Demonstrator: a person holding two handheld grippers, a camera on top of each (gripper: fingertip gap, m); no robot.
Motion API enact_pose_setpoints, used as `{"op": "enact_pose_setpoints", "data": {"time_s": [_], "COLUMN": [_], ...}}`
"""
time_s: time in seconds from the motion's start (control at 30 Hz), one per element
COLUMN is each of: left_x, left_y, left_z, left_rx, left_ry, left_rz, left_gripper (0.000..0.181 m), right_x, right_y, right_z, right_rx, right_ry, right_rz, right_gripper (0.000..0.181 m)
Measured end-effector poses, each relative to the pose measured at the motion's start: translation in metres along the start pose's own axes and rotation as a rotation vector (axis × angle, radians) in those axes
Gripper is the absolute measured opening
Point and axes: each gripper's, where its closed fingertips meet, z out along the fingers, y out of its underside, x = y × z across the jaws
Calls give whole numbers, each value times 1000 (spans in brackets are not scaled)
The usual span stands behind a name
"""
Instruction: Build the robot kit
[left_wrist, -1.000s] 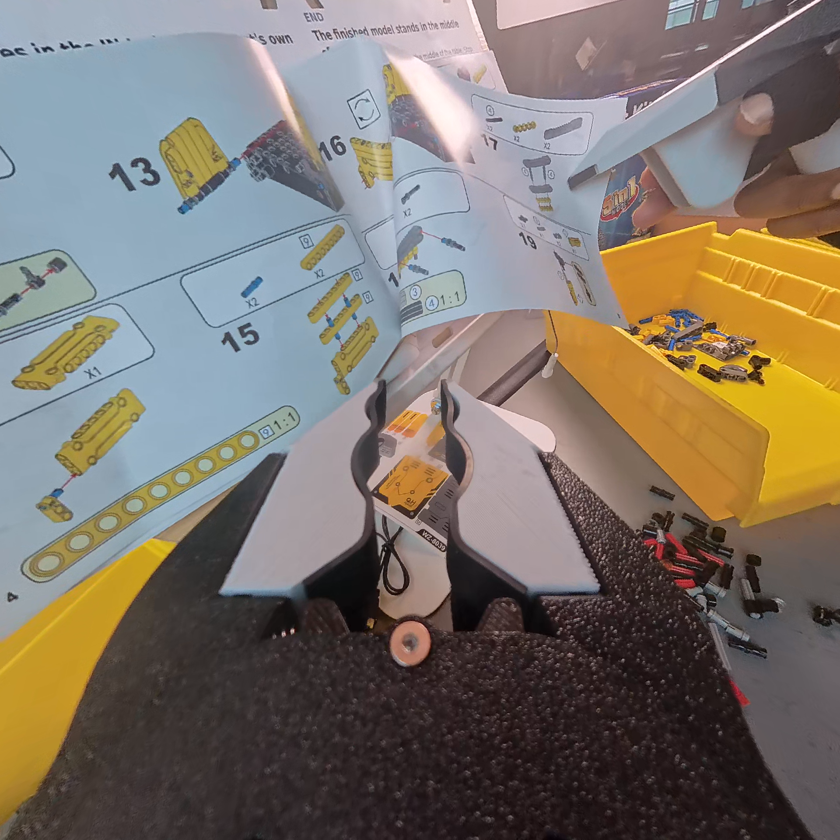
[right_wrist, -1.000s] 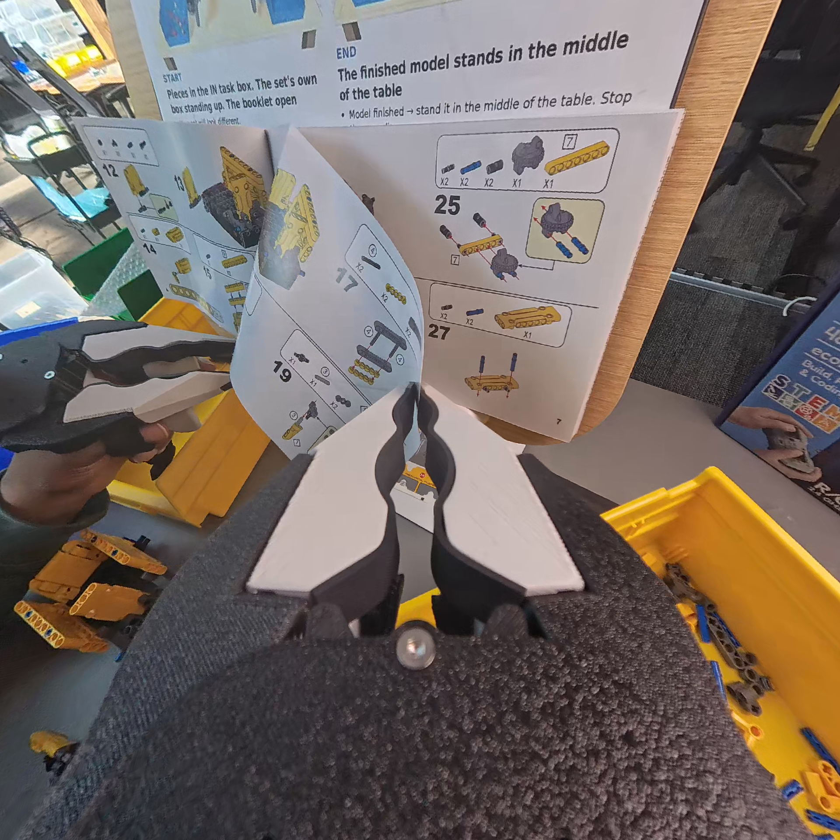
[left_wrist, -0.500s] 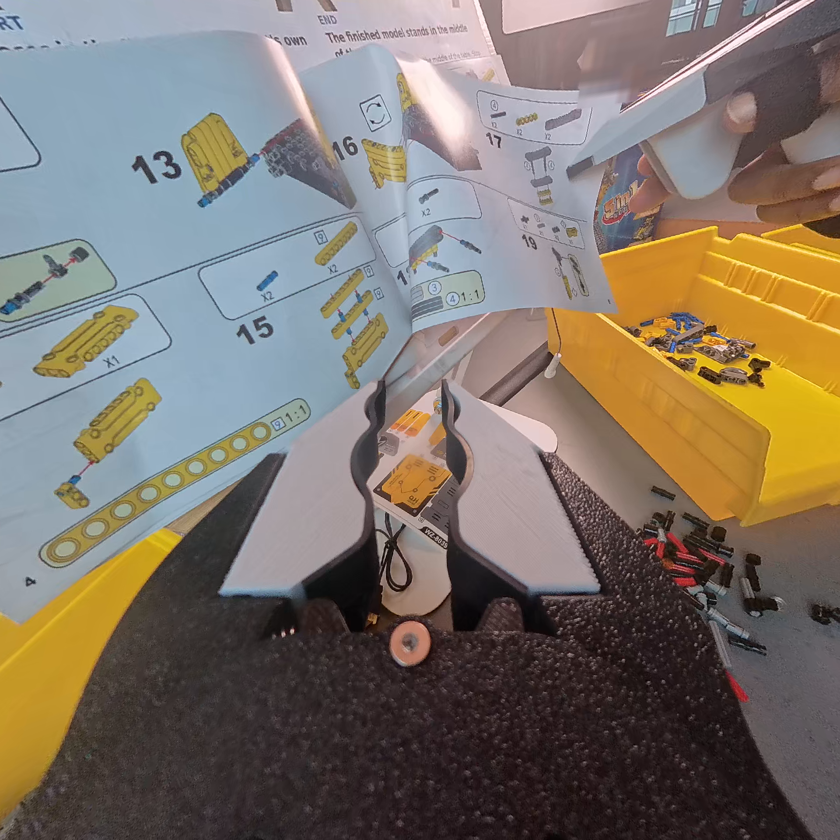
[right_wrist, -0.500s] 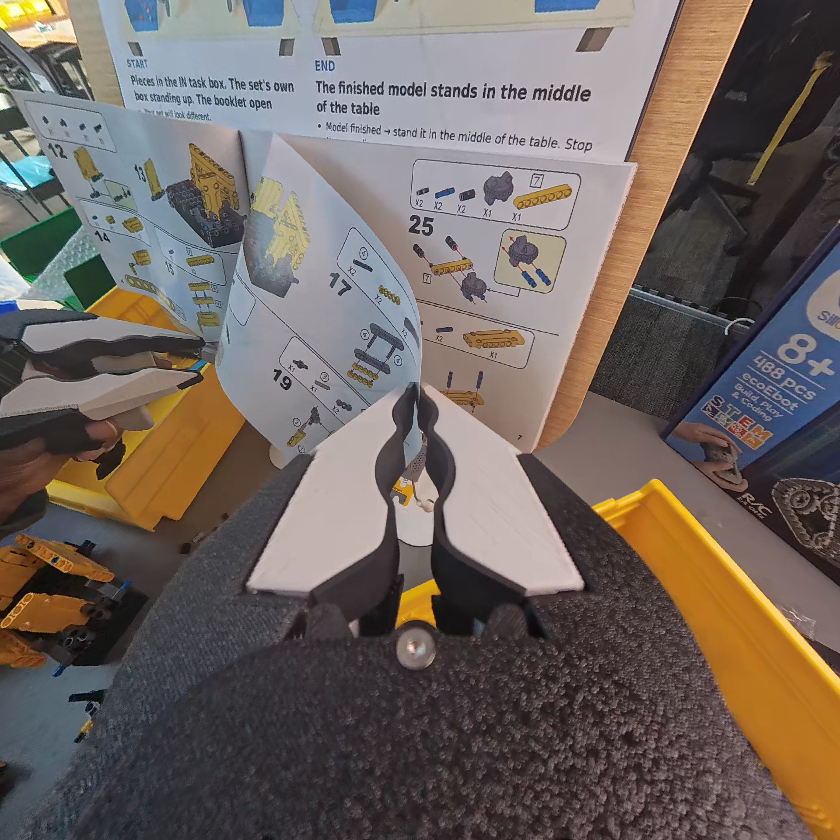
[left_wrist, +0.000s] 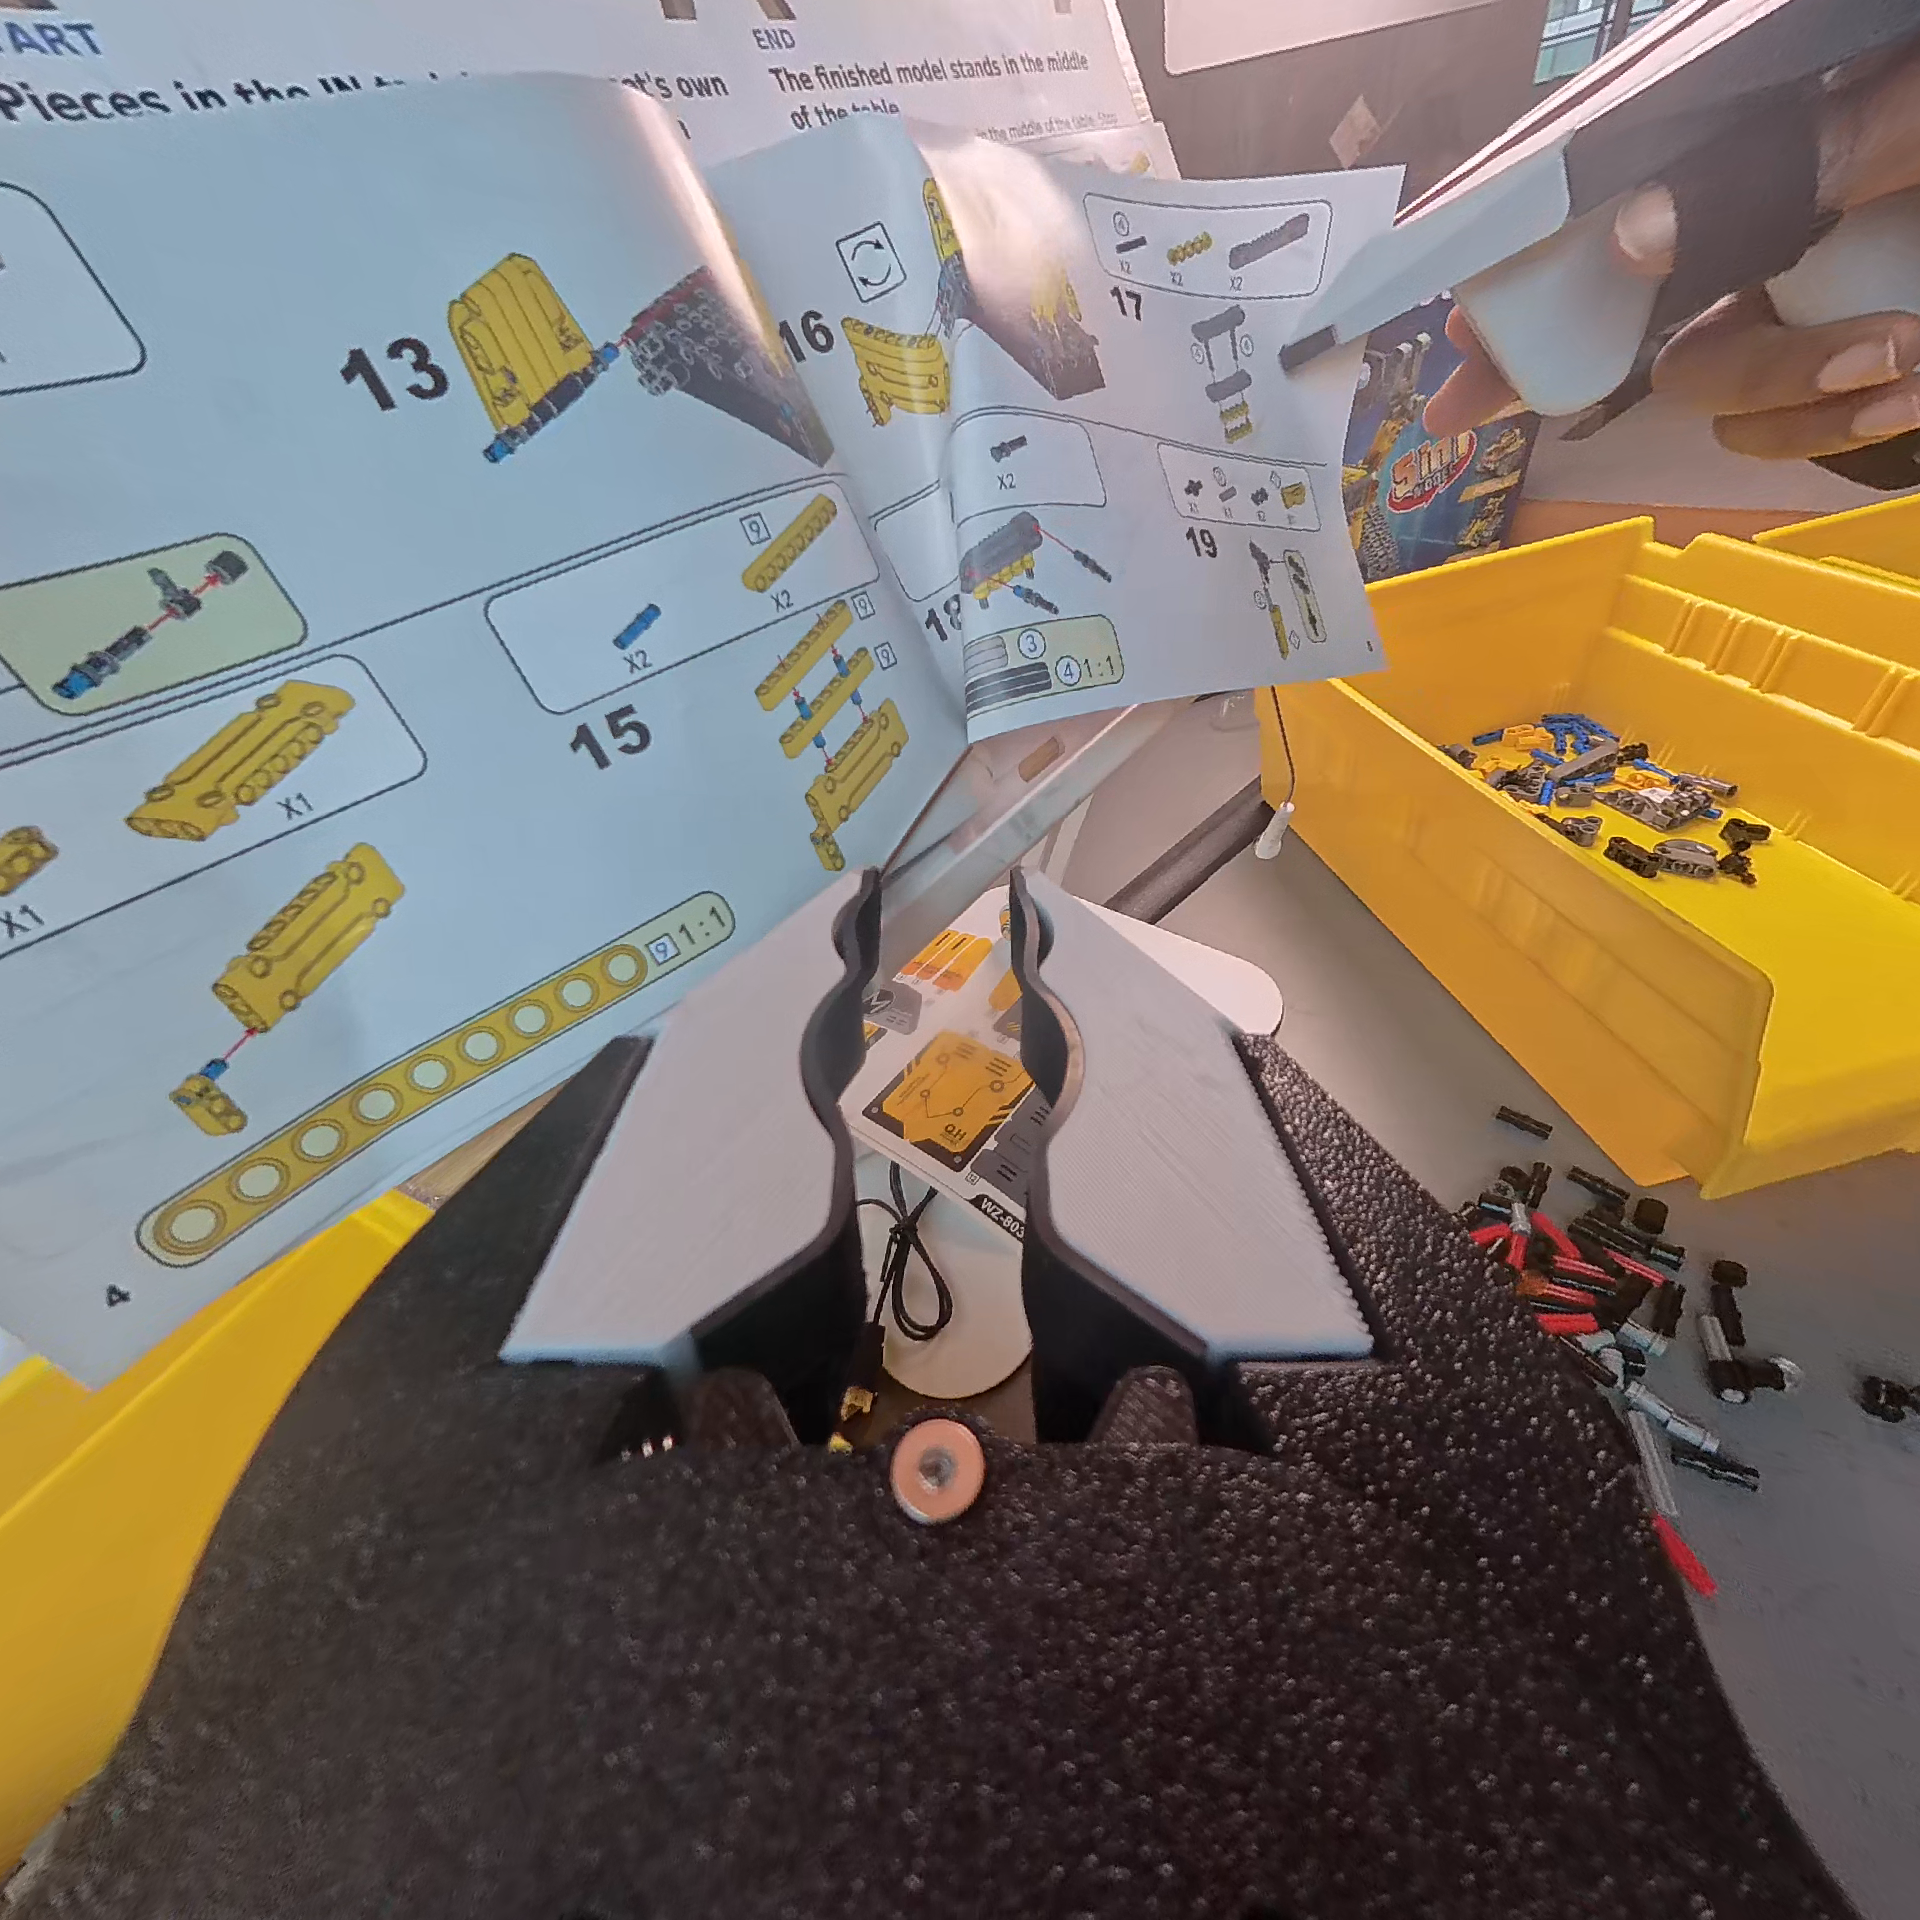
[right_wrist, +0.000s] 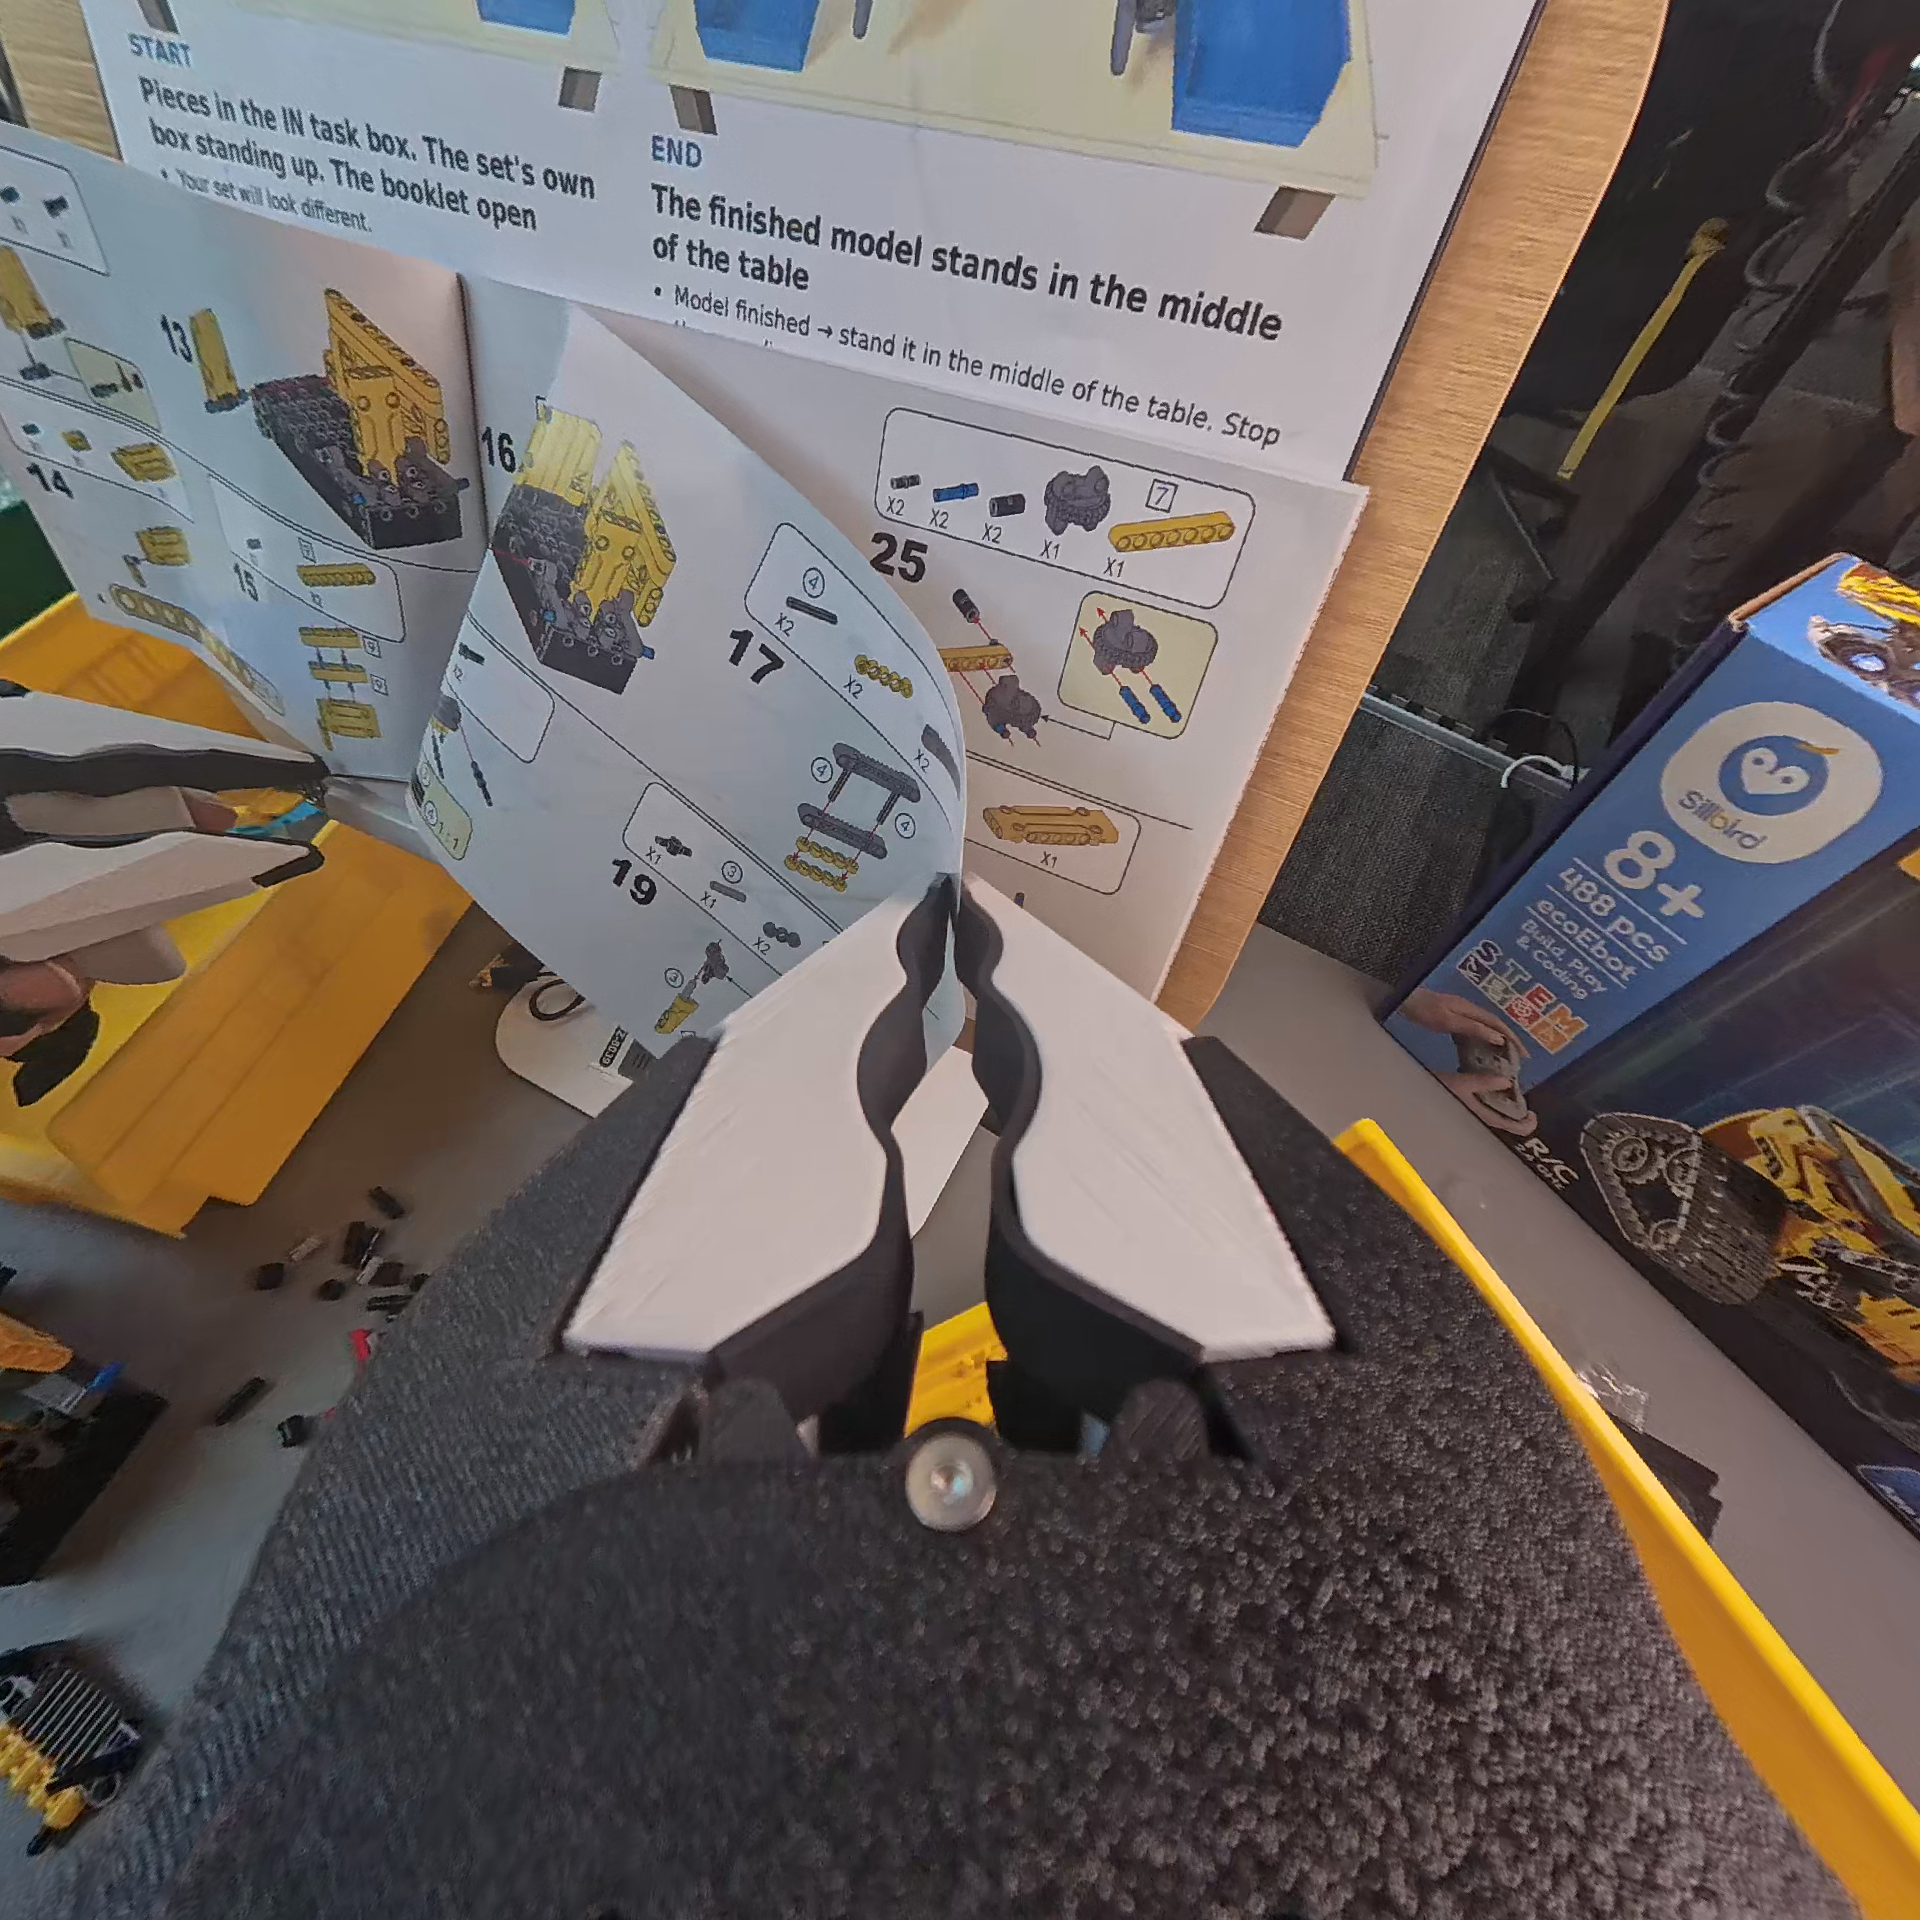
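Pinching the curled light-blue paper booklet page (right_wrist: 707, 727) at its lower corner, the right gripper (right_wrist: 951, 894) is closed tight on it; the left gripper (left_wrist: 940, 894) is hovering narrowly parted, empty, below the standing booklet. Best peeling slowly, avoiding tearing.

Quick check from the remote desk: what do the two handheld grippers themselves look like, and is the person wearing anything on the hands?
Both match: the left gripper and right gripper have pale grey ribbed fingers with wavy black inner pads, a black textured body and one silver screw. The hand wears a dark fingerless glove.
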Motion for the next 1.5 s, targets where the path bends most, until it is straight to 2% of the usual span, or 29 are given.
{"op": "enact_pose_setpoints", "data": {"time_s": [0.63,0.77,0.9,1.0,1.1,1.2,1.27,1.33,1.4,1.5], "left_x": [0,-5,-30,-58,-77,-88,-96,-102,-106,-105], "left_y": [3,-1,-27,-49,-58,-57,-52,-43,-36,-27], "left_z": [-4,-9,-34,-66,-88,-98,-101,-100,-97,-88], "left_rx": [-6,5,84,163,197,205,196,174,155,129], "left_ry": [-4,-8,-43,-89,-119,-139,-163,-177,-184,-178], "left_rz": [-2,-2,-28,-101,-154,-183,-194,-207,-211,-207], "left_gripper": [24,25,30,28,27,28,27,27,28,33], "right_x": [-32,-69,-124,-161,-200,-233,-257,-277,-282,-270], "right_y": [-1,-7,-25,-40,-52,-54,-51,-43,-43,-46], "right_z": [-25,-25,-13,12,48,87,98,92,73,35], "right_rx": [50,97,162,182,172,147,138,122,176,267], "right_ry": [-77,-241,-446,-506,-527,-479,-508,-583,-633,-674], "right_rz": [-27,-1,26,-9,-35,-135,-214,-262,-276,-260], "right_gripper": [0,0,0,0,5,25,45,60,62,62]}}
